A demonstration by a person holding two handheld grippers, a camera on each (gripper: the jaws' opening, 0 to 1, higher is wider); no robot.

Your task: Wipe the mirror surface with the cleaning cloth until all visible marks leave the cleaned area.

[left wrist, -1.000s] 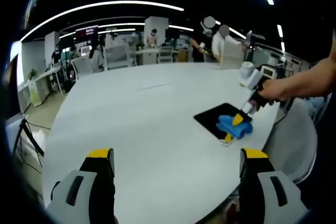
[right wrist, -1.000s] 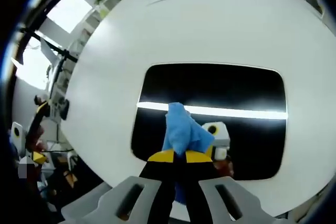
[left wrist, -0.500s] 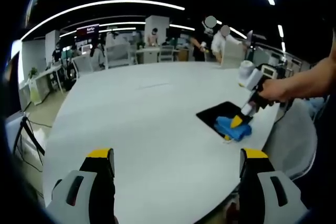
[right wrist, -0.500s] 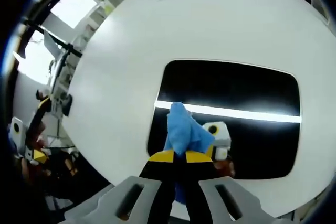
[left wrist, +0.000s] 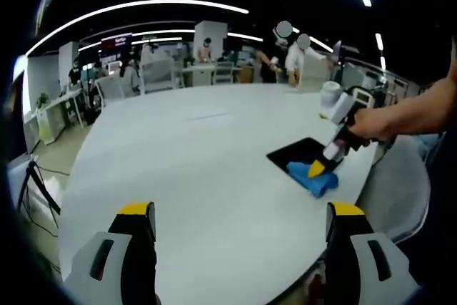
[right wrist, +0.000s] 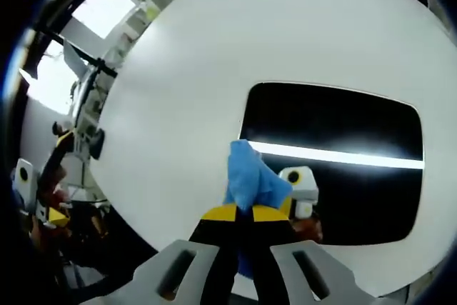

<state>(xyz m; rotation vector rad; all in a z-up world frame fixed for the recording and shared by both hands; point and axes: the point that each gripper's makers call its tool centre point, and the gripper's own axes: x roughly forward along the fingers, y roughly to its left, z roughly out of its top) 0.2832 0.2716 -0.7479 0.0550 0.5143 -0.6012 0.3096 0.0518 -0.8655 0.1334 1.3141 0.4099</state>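
We've dragged the blue cloth point(right wrist: 251, 180), pinched tight in our right gripper point(right wrist: 238, 213), over to the mirror point(right wrist: 343, 141) edge nearest our idle, wide-open left gripper point(left wrist: 239, 212), so that stretch looks wiped.

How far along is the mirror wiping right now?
Done: the right gripper has the blue cloth clamped. In hand: the cloth sits at the mirror's near edge, partly over the white table. Left: no marks are visible on the glass, though reflections may hide some.

Soft blue cloth point(right wrist: 251, 180) lies on the glossy, reflective mirror point(right wrist: 343, 126), set on a smooth matt white table point(right wrist: 186, 83).
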